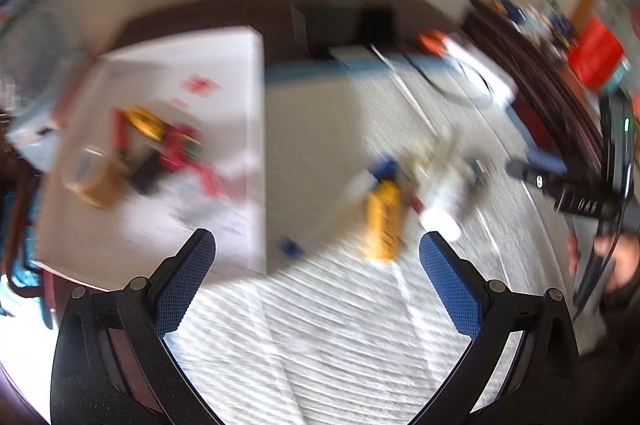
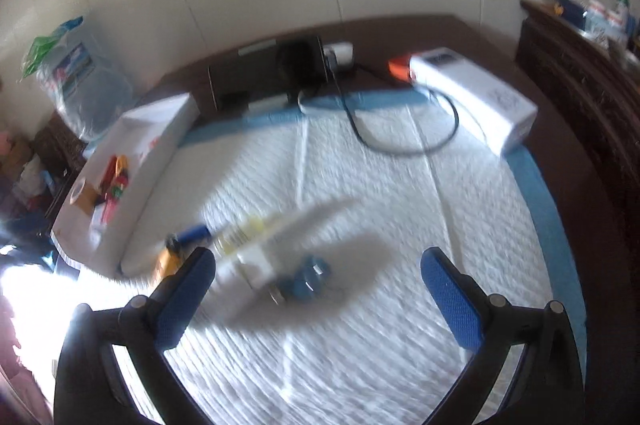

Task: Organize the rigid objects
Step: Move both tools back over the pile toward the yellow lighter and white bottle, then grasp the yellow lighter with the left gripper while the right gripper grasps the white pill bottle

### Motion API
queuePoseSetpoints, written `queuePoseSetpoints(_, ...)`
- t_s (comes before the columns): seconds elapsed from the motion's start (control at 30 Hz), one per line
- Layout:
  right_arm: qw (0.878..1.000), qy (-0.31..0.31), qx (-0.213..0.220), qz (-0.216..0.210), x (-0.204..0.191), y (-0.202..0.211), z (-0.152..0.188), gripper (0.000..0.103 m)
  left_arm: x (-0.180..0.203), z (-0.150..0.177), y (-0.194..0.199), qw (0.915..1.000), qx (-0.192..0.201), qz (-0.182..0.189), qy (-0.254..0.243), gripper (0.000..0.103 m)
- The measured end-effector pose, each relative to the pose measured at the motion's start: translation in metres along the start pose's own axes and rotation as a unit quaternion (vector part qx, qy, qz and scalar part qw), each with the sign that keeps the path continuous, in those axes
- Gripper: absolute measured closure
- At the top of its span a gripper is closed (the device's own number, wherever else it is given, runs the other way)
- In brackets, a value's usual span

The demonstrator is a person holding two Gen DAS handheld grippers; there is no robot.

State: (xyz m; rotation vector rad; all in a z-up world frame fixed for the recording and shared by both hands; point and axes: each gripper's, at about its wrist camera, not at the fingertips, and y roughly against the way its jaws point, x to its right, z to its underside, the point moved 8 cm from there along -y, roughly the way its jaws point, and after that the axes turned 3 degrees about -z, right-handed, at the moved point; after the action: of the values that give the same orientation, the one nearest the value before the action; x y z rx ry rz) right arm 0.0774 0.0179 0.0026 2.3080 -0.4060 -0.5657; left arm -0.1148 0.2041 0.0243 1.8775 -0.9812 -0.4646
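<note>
- White box — the collecting place, judging by the tape roll and red and yellow pieces already inside.
- Yellow object lies on the quilted pad right of the box, unsorted; blur hides what it is.
- Left gripper and right gripper both gape, empty.

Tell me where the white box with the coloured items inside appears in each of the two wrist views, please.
Left wrist view: the white box fills the left half of the picture, left of the yellow object on the white mat.
Right wrist view: the same box sits at the left edge, smaller, seen from its side.
Shared landmark: the roll of tape in the box's near corner.
</note>
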Motion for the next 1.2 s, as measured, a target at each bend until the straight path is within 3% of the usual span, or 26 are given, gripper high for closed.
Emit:
queuePoseSetpoints(0.13, 0.998, 0.041, -0.012, -0.054, -0.026, 0.004, 0.011, 0.0, 0.032, 0.012, -0.024, 0.9994, -0.03, 0.016, -0.009, 0.002)
queuePoseSetpoints(0.17, 0.996, 0.066, -0.016, -0.066, -0.039, 0.001, 0.013, 0.0, 0.034, 0.012, -0.027, 0.9993, -0.034, 0.014, -0.008, 0.007)
queuePoseSetpoints(0.4, 0.983, 0.161, -0.043, -0.075, -0.076, -0.032, 0.015, 0.0, 0.029, 0.01, -0.032, 0.9988, -0.048, -0.001, 0.003, 0.009)
queuePoseSetpoints(0.63, 0.975, 0.172, -0.058, -0.131, -0.09, -0.04, 0.02, 0.001, 0.011, 0.01, -0.035, 0.9978, -0.056, -0.009, 0.033, 0.018)
queuePoseSetpoints(0.77, 0.972, 0.193, -0.053, -0.122, -0.09, -0.045, 0.017, 0.001, 0.019, 0.01, -0.041, 0.9978, -0.062, -0.002, 0.023, 0.018)
queuePoseSetpoints(0.87, 0.971, 0.208, -0.056, -0.107, -0.088, -0.048, 0.016, 0.001, 0.025, 0.012, -0.045, 0.9975, -0.07, -0.001, 0.009, 0.039)
queuePoseSetpoints(0.9, 0.97, 0.213, -0.057, -0.105, -0.088, -0.047, 0.017, 0.003, 0.025, 0.012, -0.046, 0.9974, -0.072, -0.003, 0.007, 0.043)
queuePoseSetpoints(0.97, 0.966, 0.224, -0.059, -0.112, -0.094, -0.045, 0.017, 0.019, 0.025, 0.01, -0.049, 0.9973, -0.073, -0.003, 0.01, 0.044)
queuePoseSetpoints(1.0, 0.964, 0.23, -0.064, -0.119, -0.099, -0.044, 0.018, 0.038, 0.024, 0.011, -0.048, 0.9974, -0.071, -0.002, 0.013, 0.044)
queuePoseSetpoints(1.03, 0.961, 0.236, -0.07, -0.122, -0.103, -0.044, 0.021, 0.045, 0.021, 0.011, -0.047, 0.9975, -0.069, 0.001, 0.017, 0.044)
queuePoseSetpoints(1.2, 0.967, 0.216, -0.068, -0.114, -0.1, -0.049, 0.022, 0.04, 0.013, 0.017, -0.047, 0.9967, -0.077, -0.001, 0.027, 0.044)
